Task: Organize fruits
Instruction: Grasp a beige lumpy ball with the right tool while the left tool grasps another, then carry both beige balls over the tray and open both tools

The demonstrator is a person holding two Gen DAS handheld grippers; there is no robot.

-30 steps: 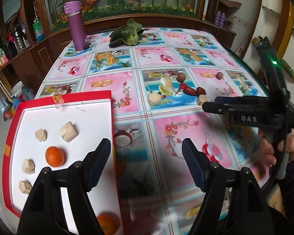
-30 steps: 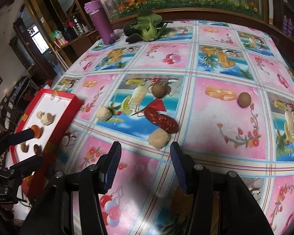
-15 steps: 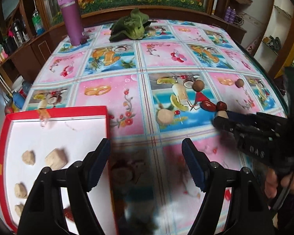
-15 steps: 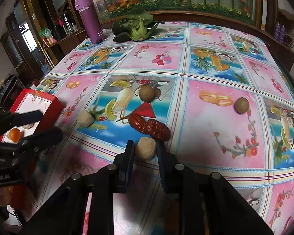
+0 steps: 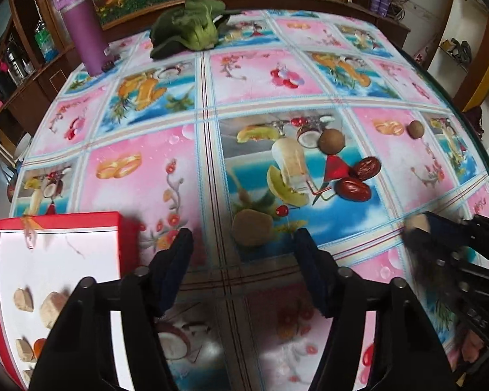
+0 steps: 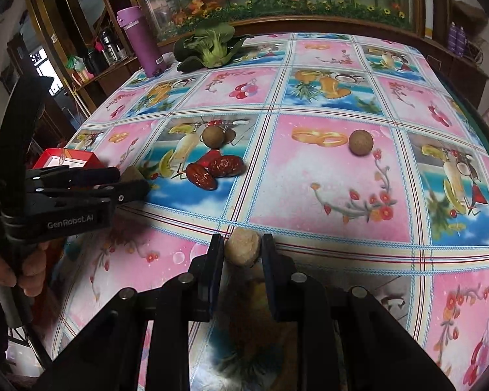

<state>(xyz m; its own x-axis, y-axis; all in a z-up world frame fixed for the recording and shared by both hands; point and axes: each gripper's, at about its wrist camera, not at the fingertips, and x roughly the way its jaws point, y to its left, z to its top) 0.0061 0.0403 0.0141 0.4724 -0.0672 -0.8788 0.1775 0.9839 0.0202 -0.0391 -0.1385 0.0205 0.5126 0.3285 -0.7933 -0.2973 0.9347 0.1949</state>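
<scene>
My right gripper (image 6: 242, 248) is shut on a beige lump of fruit (image 6: 243, 247), just above the fruit-print tablecloth (image 6: 326, 189). In the left wrist view that gripper (image 5: 417, 228) shows at the right edge with the lump (image 5: 416, 222) at its tips. My left gripper (image 5: 244, 254) is closing, its jaws still apart around a second beige lump (image 5: 252, 228) lying on the cloth; the pads do not touch it. Two red dates (image 5: 353, 189) and two brown round fruits (image 5: 332, 141) (image 5: 415, 128) lie beyond. The red tray (image 5: 55, 220) at lower left holds several beige lumps (image 5: 53, 303) and an orange (image 5: 39, 345).
A purple bottle (image 5: 84, 29) and a leafy green vegetable (image 5: 192, 31) stand at the table's far side. A wooden cabinet with a glass front runs behind the table. A hand (image 6: 3, 270) holds the left gripper's handle. The table edge (image 5: 485, 169) curves down the right.
The left gripper moved from above the tray to the beige lump on the cloth, and its jaws narrowed. The right gripper shut on the other beige lump.
</scene>
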